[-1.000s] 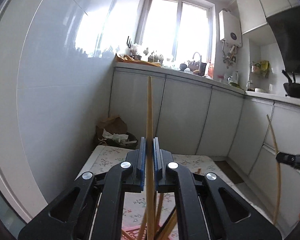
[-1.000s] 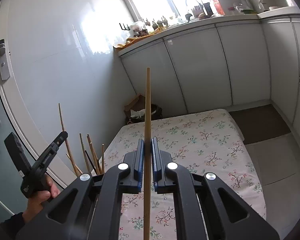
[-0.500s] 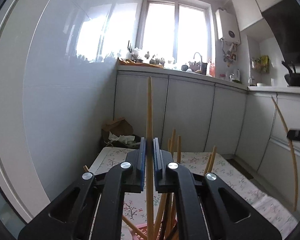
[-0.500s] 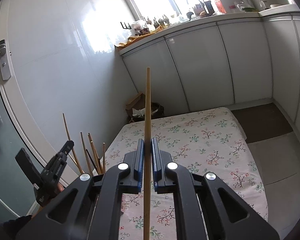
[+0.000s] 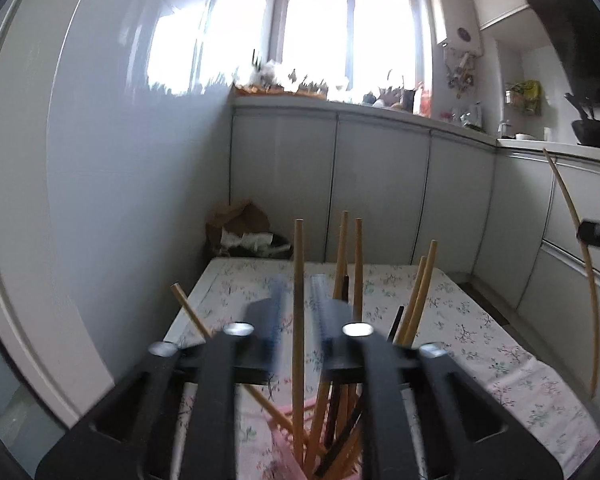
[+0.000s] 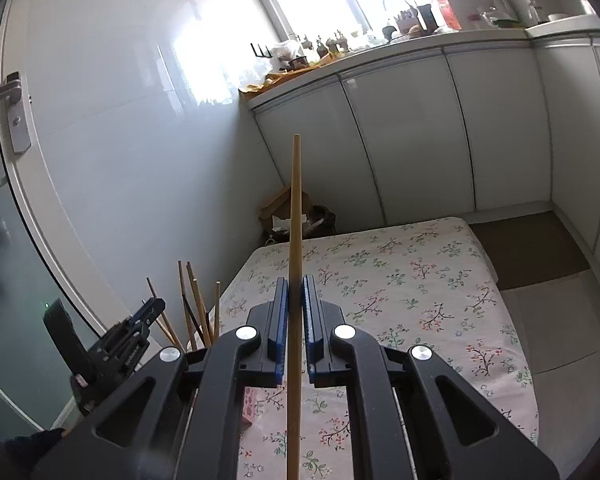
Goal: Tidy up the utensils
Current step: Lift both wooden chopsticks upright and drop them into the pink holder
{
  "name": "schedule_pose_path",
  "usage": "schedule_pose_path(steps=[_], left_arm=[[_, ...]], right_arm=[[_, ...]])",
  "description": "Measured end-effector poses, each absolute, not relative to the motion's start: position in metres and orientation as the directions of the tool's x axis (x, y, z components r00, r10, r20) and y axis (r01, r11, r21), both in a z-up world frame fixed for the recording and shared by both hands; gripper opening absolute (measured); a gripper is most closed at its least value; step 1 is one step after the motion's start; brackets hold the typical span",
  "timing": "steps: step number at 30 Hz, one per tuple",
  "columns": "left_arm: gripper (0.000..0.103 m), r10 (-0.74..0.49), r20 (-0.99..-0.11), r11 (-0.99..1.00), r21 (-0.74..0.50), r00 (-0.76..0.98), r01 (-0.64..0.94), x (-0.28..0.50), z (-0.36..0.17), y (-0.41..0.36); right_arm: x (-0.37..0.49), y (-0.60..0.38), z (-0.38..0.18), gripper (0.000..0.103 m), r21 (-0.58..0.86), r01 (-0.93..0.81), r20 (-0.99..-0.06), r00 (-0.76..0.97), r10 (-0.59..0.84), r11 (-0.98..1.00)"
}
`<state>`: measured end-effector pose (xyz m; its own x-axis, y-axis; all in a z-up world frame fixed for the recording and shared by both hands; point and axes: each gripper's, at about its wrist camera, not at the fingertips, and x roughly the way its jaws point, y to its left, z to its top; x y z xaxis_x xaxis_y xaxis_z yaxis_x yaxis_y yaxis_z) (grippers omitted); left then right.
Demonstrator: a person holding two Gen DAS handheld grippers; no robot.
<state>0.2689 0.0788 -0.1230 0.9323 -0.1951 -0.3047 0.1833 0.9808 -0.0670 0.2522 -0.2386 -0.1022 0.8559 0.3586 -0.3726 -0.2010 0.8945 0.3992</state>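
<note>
Since the earlier frame the left tongs (image 5: 298,312) have spread apart, leaving the long wooden chopstick (image 5: 298,320) standing free between them in the pink slotted holder (image 5: 284,446) below. The right tongs (image 6: 296,320) clamp another upright wooden chopstick (image 6: 295,260) over the floral-cloth tabletop (image 6: 420,280).
</note>
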Motion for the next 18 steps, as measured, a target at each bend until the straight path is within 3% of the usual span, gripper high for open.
schedule_pose_path(steps=[1, 2, 6, 8, 13, 18], left_arm=[[0.056, -0.189, -0.332, 0.982, -0.078, 0.924, 0.173, 0.27, -0.12, 0.08], [0.066, -0.199, -0.359, 0.979, -0.107, 0.912, 0.171, 0.269, -0.114, 0.083], [0.073, -0.211, -0.435, 0.971, -0.198, 0.876, 0.136, 0.265, -0.088, 0.094], [0.08, -0.224, -0.514, 0.963, -0.245, 0.828, 0.108, 0.266, -0.08, 0.099], [0.083, -0.249, -0.685, 0.945, -0.327, 0.684, 0.017, 0.27, -0.092, 0.117], [0.083, -0.251, -0.707, 0.928, -0.37, 0.661, -0.044, 0.279, -0.097, 0.137]], right_arm=[[0.253, -0.236, -0.104, 0.008, 0.395, -0.202, -0.376, 0.855, 0.358, 0.896], [0.253, -0.234, -0.104, 0.008, 0.393, -0.204, -0.376, 0.854, 0.359, 0.897], [0.252, -0.222, -0.106, 0.008, 0.381, -0.236, -0.354, 0.856, 0.377, 0.894], [0.252, -0.213, -0.107, 0.008, 0.368, -0.248, -0.353, 0.855, 0.381, 0.896], [0.255, -0.185, -0.118, 0.008, 0.343, -0.25, -0.339, 0.866, 0.368, 0.905], [0.256, -0.148, -0.118, 0.008, 0.332, -0.263, -0.272, 0.893, 0.359, 0.906]])
